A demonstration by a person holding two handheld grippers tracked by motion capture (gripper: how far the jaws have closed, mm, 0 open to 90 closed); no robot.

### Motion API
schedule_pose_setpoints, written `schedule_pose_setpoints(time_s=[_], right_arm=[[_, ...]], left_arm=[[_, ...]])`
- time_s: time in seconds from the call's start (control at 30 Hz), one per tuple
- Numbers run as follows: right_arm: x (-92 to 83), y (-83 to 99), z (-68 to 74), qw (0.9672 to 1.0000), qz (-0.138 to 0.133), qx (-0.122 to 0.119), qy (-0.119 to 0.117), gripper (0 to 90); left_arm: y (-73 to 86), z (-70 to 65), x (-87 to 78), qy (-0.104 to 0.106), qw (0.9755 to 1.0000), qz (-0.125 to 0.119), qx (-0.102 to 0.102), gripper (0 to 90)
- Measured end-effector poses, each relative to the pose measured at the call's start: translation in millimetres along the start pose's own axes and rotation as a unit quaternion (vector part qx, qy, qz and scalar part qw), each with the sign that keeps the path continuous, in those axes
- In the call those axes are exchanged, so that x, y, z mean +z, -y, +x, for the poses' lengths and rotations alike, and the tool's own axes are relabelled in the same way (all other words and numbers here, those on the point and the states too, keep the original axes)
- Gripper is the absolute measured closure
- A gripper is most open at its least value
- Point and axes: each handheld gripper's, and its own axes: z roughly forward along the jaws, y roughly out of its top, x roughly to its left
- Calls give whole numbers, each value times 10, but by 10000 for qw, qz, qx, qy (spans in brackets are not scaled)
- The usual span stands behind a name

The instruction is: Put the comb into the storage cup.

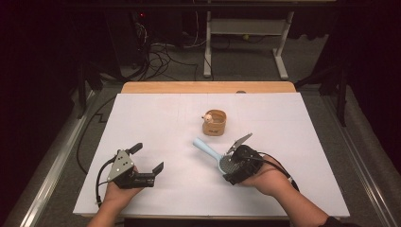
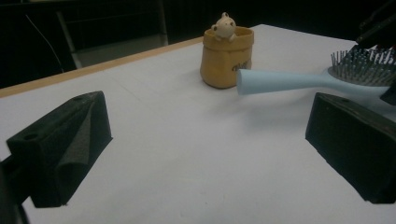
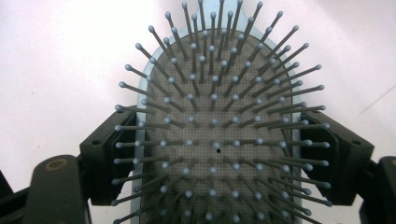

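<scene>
The right claw (image 1: 235, 163) is clenched on the head of the light-blue hairbrush (image 1: 213, 153), its 2 jaws pressing the head's opposite edges with the bristles facing up toward its camera. The brush sits near the table's (image 1: 156, 118) middle, slightly right and toward the near edge; its long axis runs diagonally, the handle pointing far-left toward the table's centre and ending just near of the small tan pouch (image 1: 215, 124) with a little figure in it. The left claw (image 1: 149, 158) rests at the near left, released, jaws wide apart with nothing between them.
</scene>
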Motion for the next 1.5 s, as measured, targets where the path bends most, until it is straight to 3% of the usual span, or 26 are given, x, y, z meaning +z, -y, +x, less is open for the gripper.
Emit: schedule_pose_setpoints(time_s=[0.2,0.27,0.37,0.47,0.53,0.7,0.83,0.9,1.0,1.13,1.23,1.4,1.5], right_arm=[[-107,-17,0,10000,-66,-56,-12,207],[-131,-19,-1,10000,-52,-55,-29,207],[-171,-25,13,9999,-41,-112,33,207],[-219,-40,19,9998,-103,-137,41,207],[-244,-48,17,9998,-108,-144,26,207],[-270,-87,27,9997,-121,-211,27,207],[-282,-121,47,9995,-166,-270,-25,207],[-277,-132,58,9994,-187,-276,-32,207],[-264,-147,72,9993,-174,-322,-28,206],[-239,-160,71,9994,-185,-302,-42,207],[-217,-165,86,9993,-168,-341,-66,206],[-183,-175,134,9991,-130,-399,-79,206],[-164,-184,157,9990,-102,-410,-109,206]], left_arm=[[-148,-76,184,69,9998,-208,-31,12],[-158,-88,236,55,9997,-221,41,13],[-151,-85,289,27,9995,-292,119,13],[-128,-72,334,12,9997,-240,75,13],[-84,-48,368,-85,9996,-184,201,14],[10,-65,437,-94,9996,-129,231,9],[72,-129,421,47,9996,-9,275,5],[106,-144,416,41,9992,19,395,0],[156,-129,384,112,9995,-43,306,3],[212,-100,356,-8,9993,0,371,18],[228,-95,311,90,9994,17,335,56],[304,-119,290,159,9984,185,506,30],[350,-130,275,263,9976,154,618,3]])
